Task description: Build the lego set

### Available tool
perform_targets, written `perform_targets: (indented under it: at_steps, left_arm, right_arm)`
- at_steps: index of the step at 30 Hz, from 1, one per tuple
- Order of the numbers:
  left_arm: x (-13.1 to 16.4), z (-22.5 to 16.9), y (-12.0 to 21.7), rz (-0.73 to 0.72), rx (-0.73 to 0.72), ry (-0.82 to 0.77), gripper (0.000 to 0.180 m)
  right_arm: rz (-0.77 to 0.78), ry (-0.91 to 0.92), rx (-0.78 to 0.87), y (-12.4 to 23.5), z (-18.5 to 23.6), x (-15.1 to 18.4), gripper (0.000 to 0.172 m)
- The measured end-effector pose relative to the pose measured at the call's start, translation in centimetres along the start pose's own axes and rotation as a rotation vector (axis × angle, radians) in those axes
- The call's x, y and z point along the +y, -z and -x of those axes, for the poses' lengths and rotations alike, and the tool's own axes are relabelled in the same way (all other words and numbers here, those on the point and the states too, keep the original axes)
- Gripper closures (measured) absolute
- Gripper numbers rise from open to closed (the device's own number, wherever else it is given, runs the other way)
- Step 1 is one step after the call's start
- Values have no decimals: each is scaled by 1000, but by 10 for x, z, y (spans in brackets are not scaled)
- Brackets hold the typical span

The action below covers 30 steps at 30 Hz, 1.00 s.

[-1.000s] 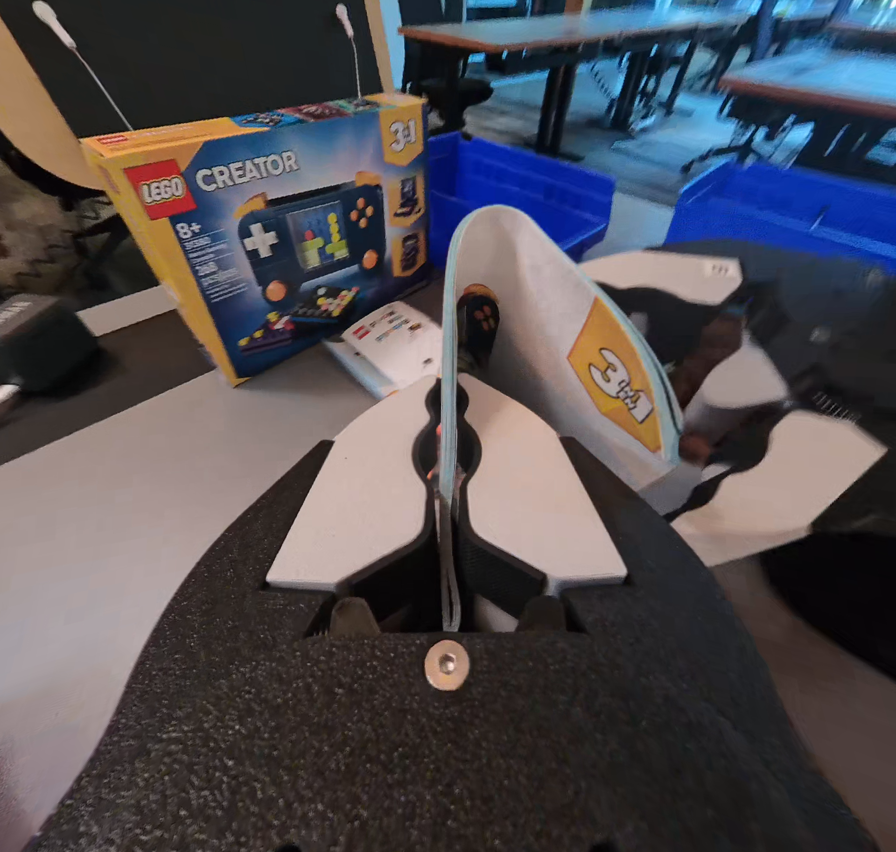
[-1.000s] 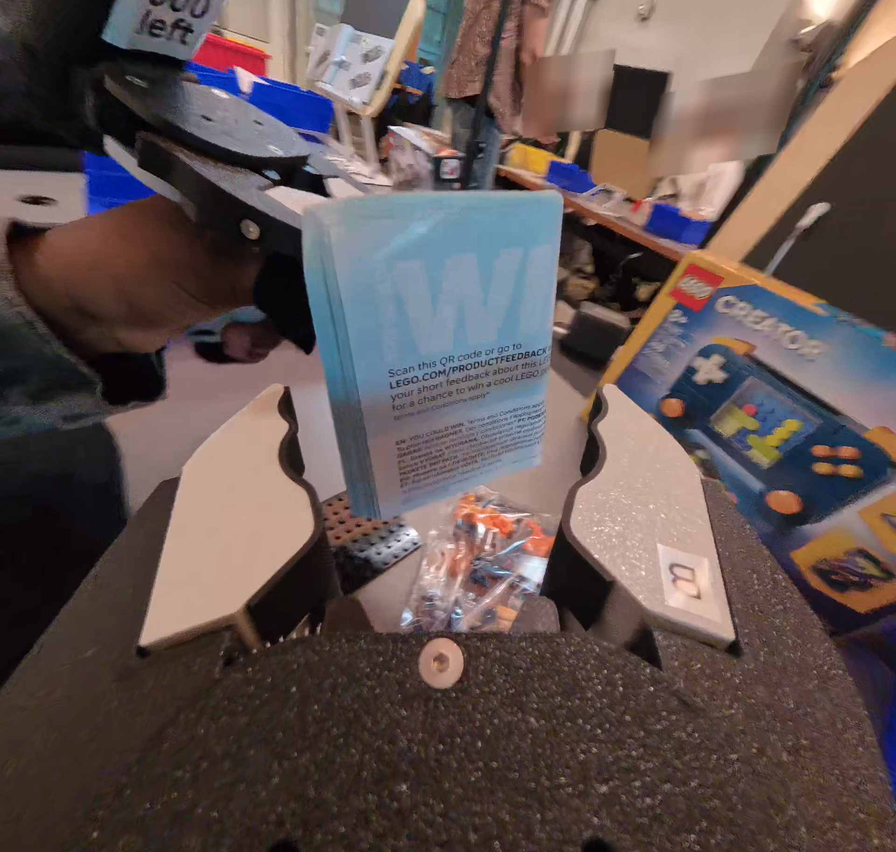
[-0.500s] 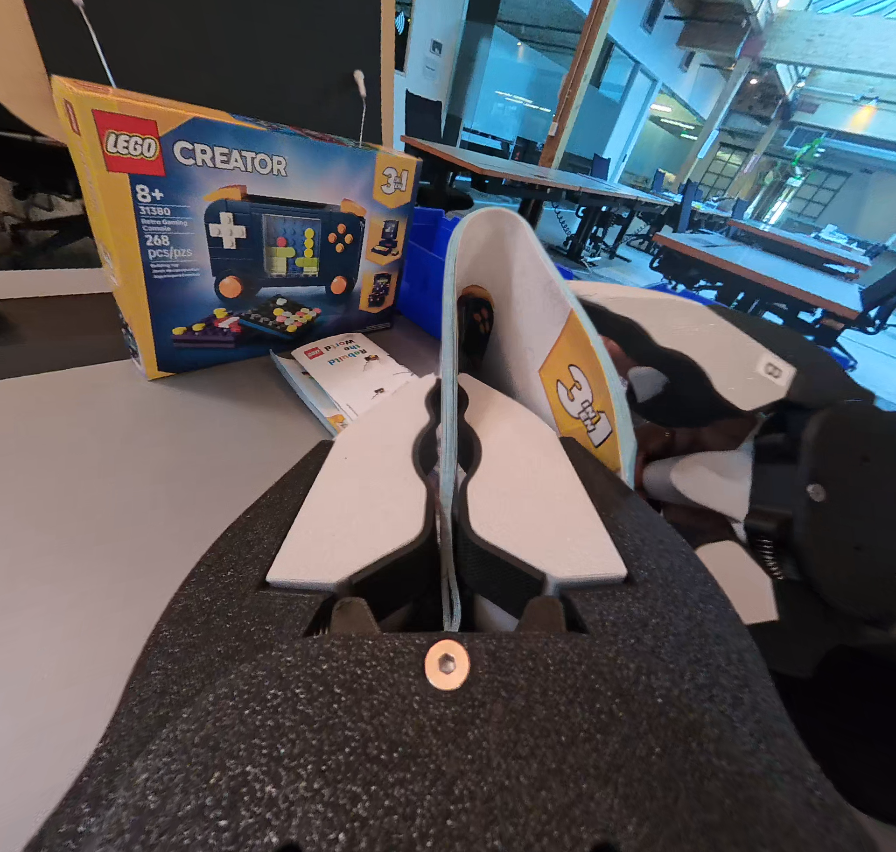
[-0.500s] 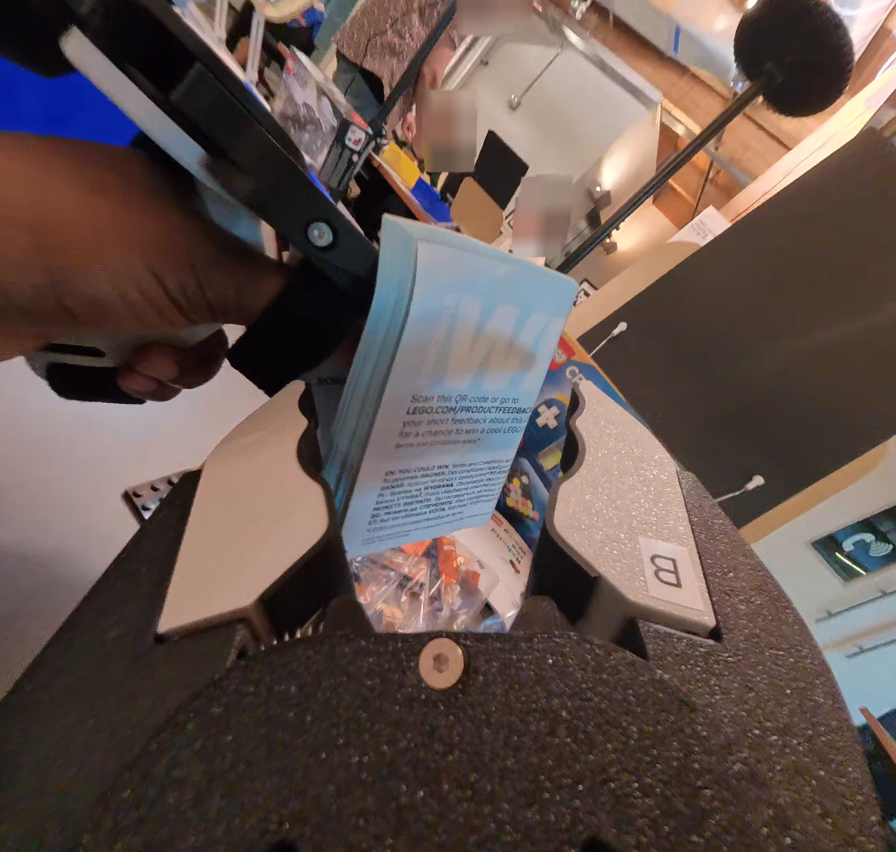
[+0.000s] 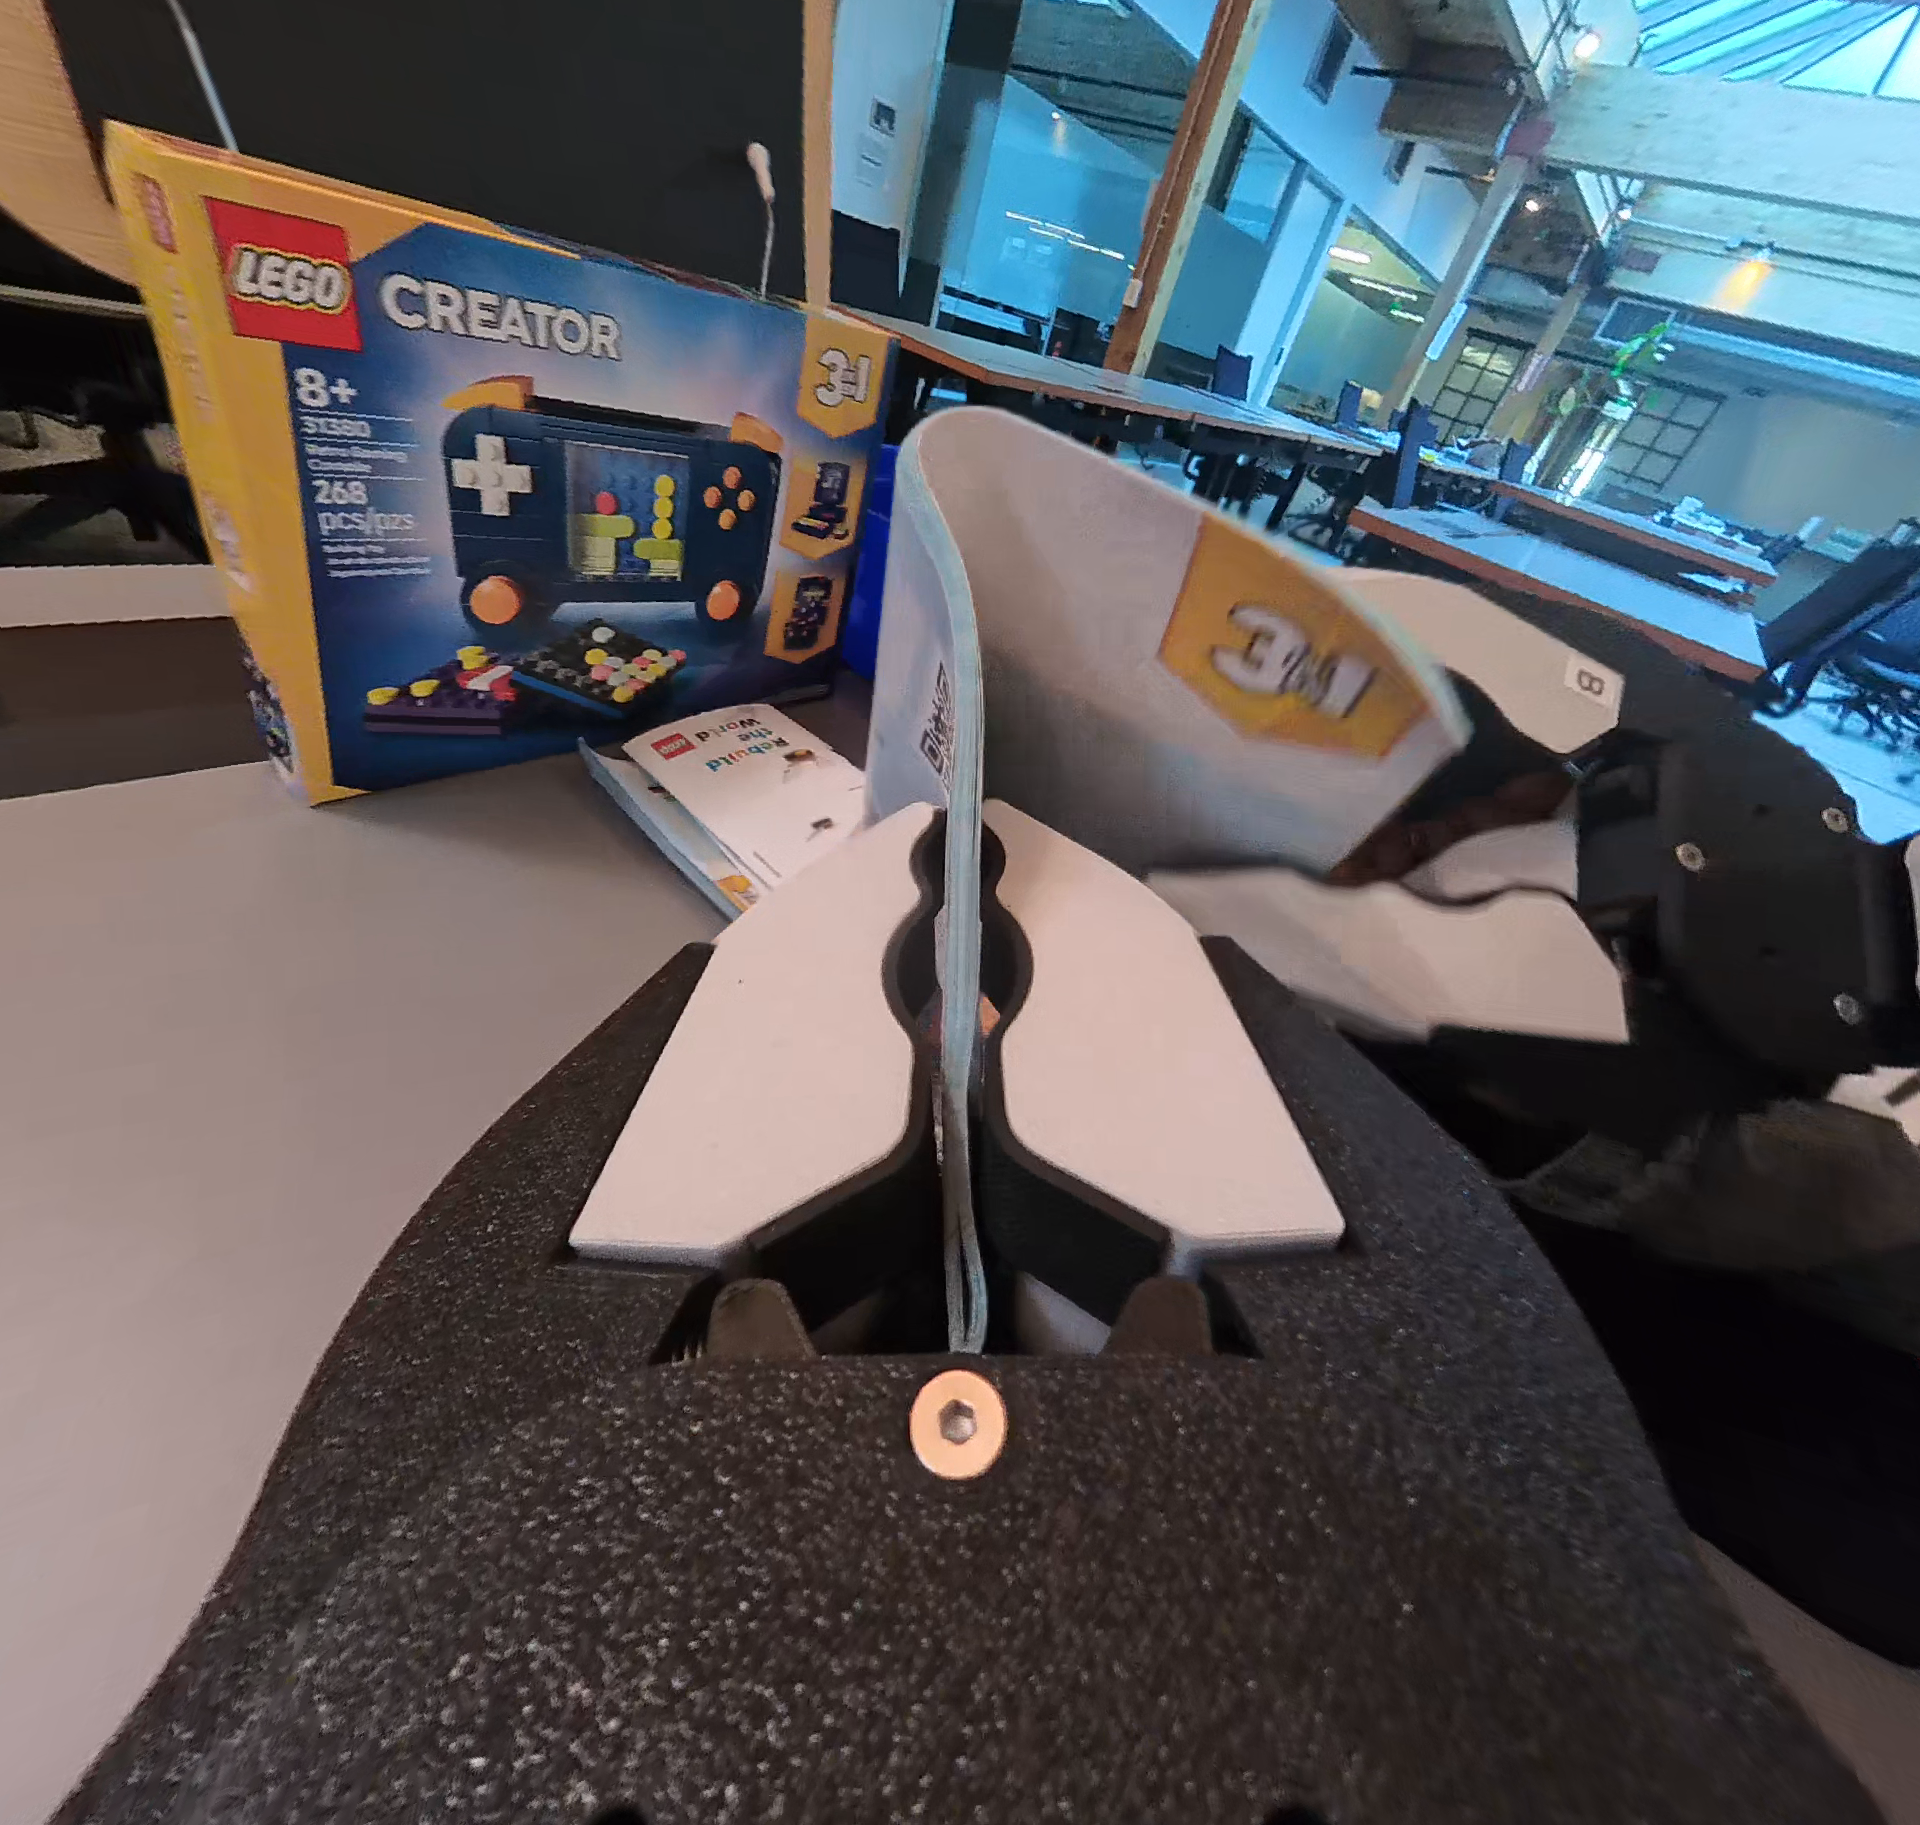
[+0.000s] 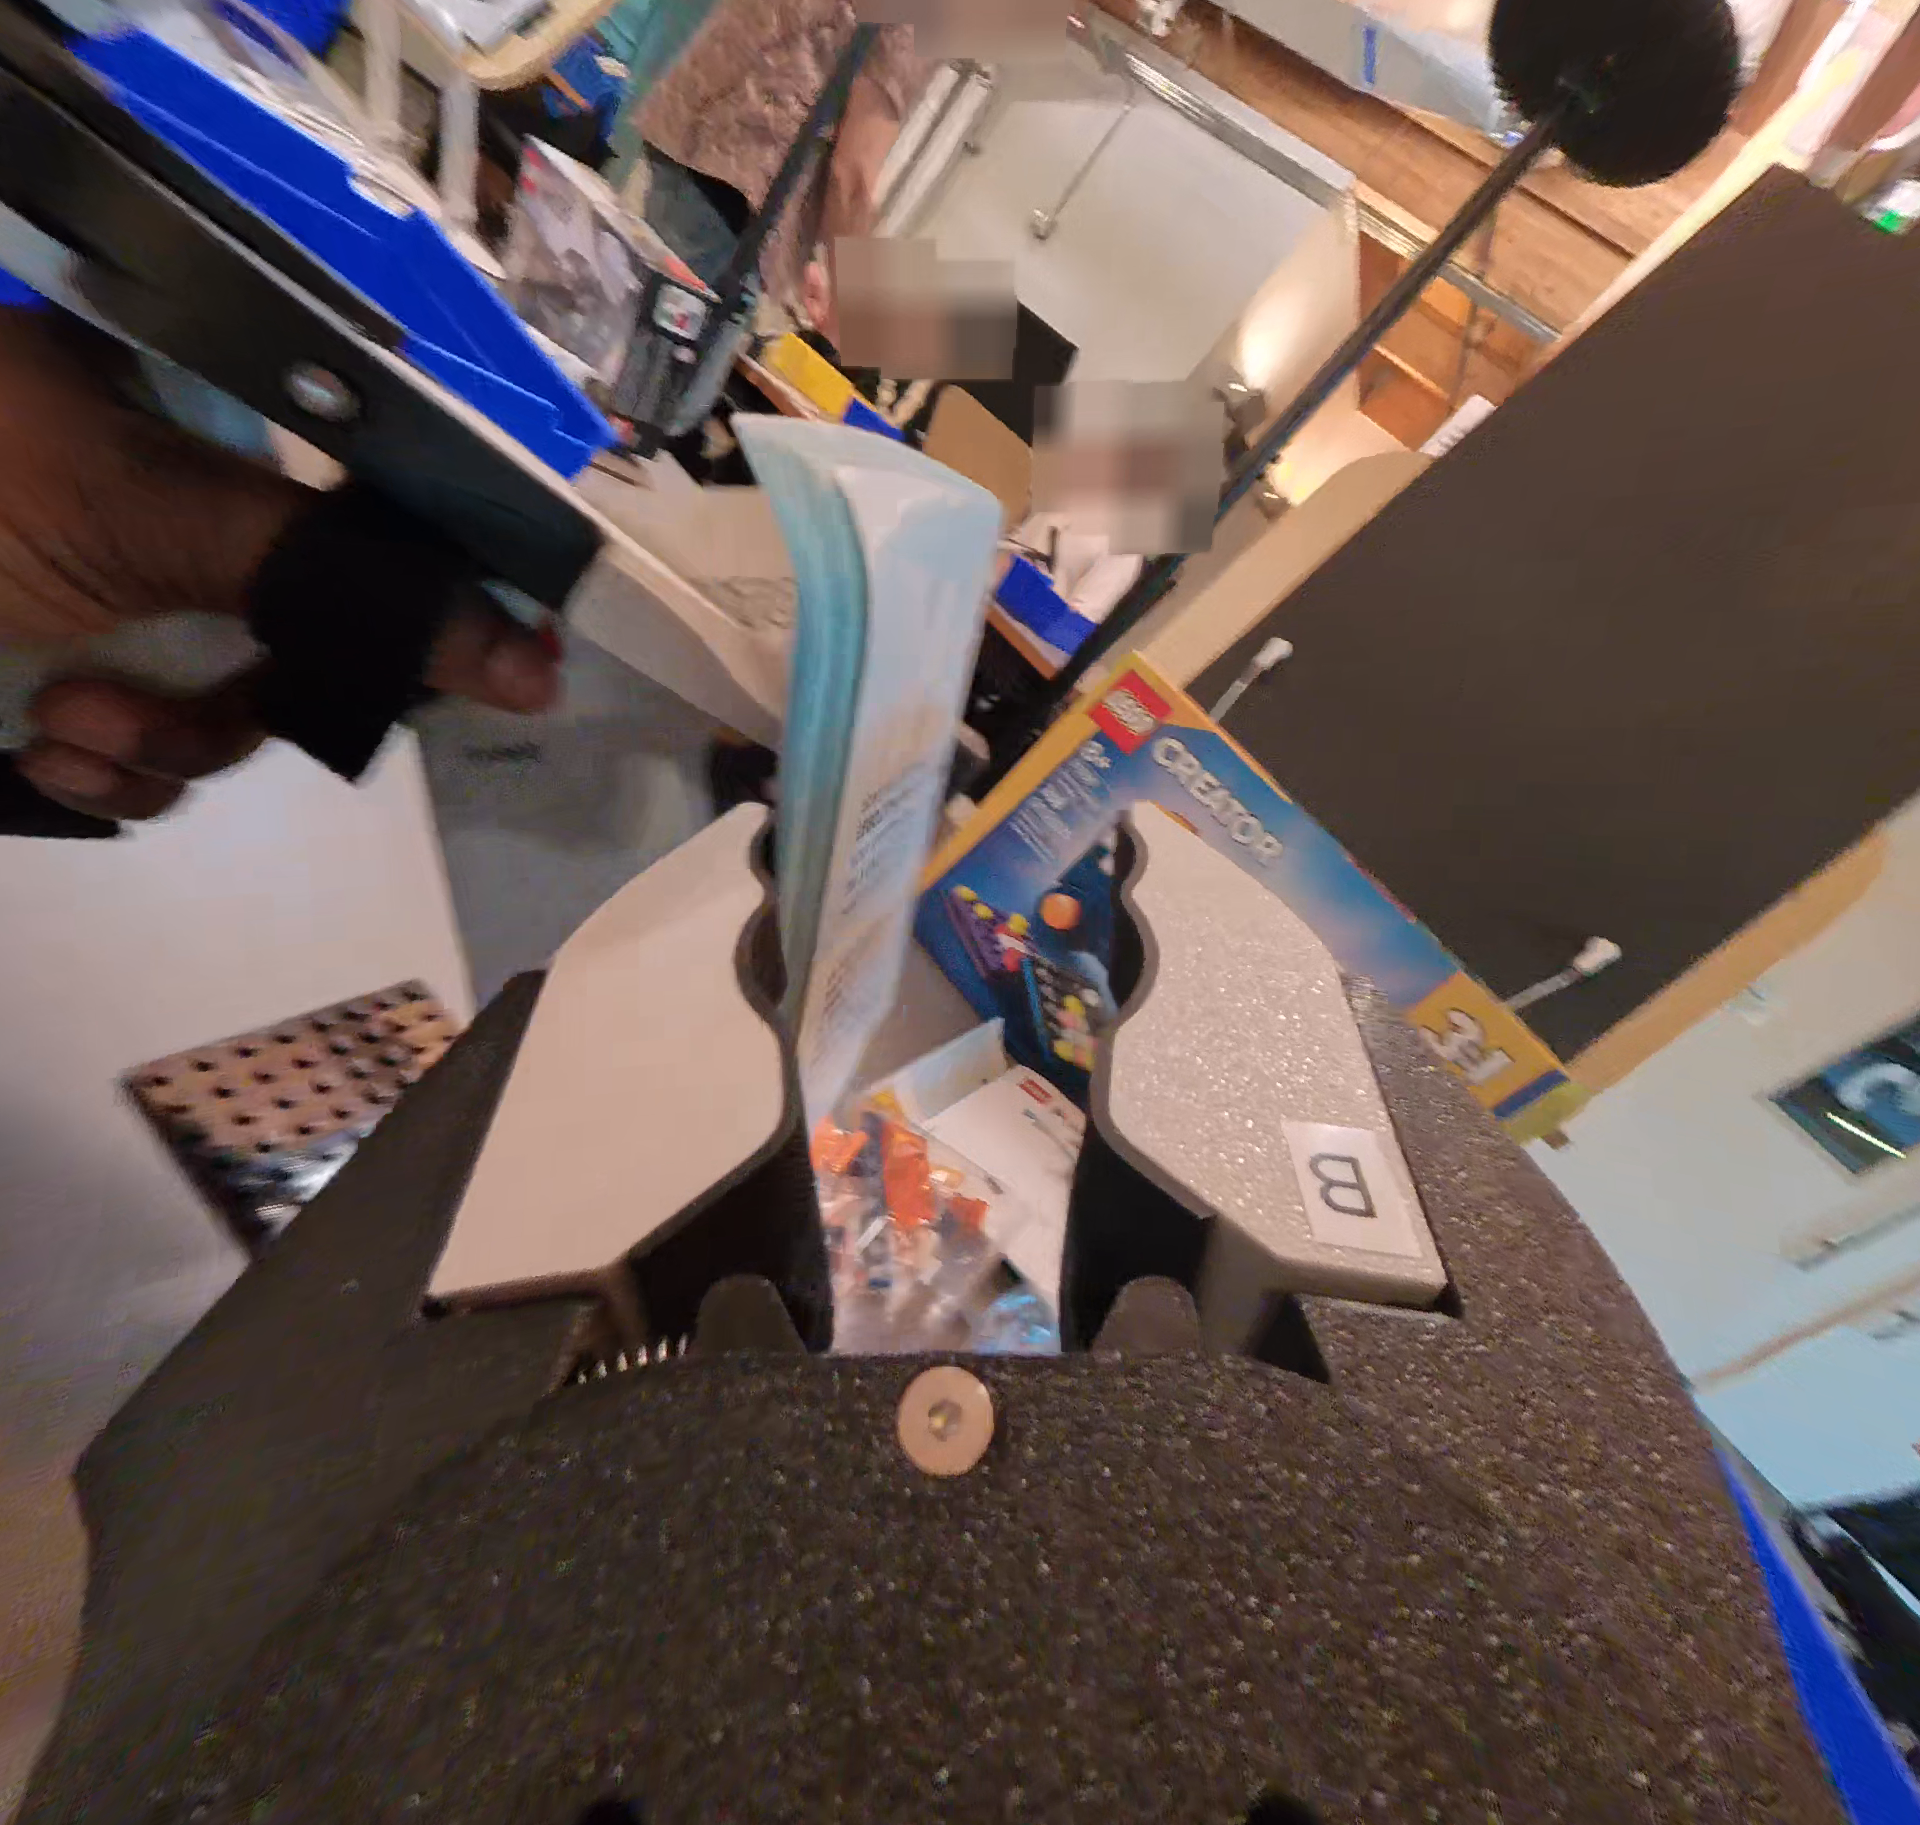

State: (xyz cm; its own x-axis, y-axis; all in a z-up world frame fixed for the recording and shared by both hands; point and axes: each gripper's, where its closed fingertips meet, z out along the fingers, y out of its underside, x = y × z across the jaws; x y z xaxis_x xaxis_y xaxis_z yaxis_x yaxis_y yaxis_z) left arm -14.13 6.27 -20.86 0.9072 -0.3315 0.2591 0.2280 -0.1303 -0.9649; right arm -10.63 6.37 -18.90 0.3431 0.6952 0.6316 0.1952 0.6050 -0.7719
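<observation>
My left gripper (image 5: 956,830) is shut on the lower edge of a pale blue and white booklet (image 5: 1101,653) and holds it upright above the grey table (image 5: 260,996). The booklet curls to the right, showing a yellow badge. My right gripper (image 6: 940,840) is open. The same booklet (image 6: 873,695) stands edge-on between its fingers, close against the left finger (image 6: 665,996) and clear of the right one. The left gripper's pale finger (image 6: 686,622) and a person's hand (image 6: 104,570) show at the upper left of the right wrist view. The right gripper's finger (image 5: 1455,913) shows in the left wrist view.
A blue and yellow toy box (image 5: 499,487) stands at the back of the table; it also shows in the right wrist view (image 6: 1247,902). A second booklet (image 5: 748,788) lies before it. A clear bag of orange bricks (image 6: 914,1204) and a black studded plate (image 6: 281,1079) lie below. Left tips to right tips: about 5 cm.
Both grippers have risen and tilted upward. The booklet has turned from face-on to edge-on in the right wrist view. The right gripper's fingers have drawn closer together around it.
</observation>
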Motion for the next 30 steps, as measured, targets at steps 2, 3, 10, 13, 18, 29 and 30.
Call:
perform_targets:
  at_steps: [2, 3, 10, 13, 18, 29, 30]
  left_arm:
    - [-1, -1, 4, 4, 41, -12, 179]
    - [-2, -8, 5, 9, 103, -19, 178]
    - [16, -59, 27, 179, 454, -155, 177]
    - [25, -76, 41, 238, 601, -120, 177]
    - [15, -75, 47, 184, 664, -48, 178]
    - [-4, -101, 63, -30, 846, -148, 178]
    - [-3, -102, 64, -31, 849, -175, 178]
  right_arm:
    - [25, 14, 67, 0, -17, 8, 123]
    - [37, 14, 57, -1, -20, 12, 128]
    - [37, -348, -500, 6, 12, 30, 127]
    - [-99, -560, -816, 31, 25, 10, 149]
    - [-237, -710, -1086, 60, 29, -11, 170]
    - [-482, -957, -1502, 103, 51, -68, 170]
    - [-453, -908, -1497, 104, 57, -66, 170]
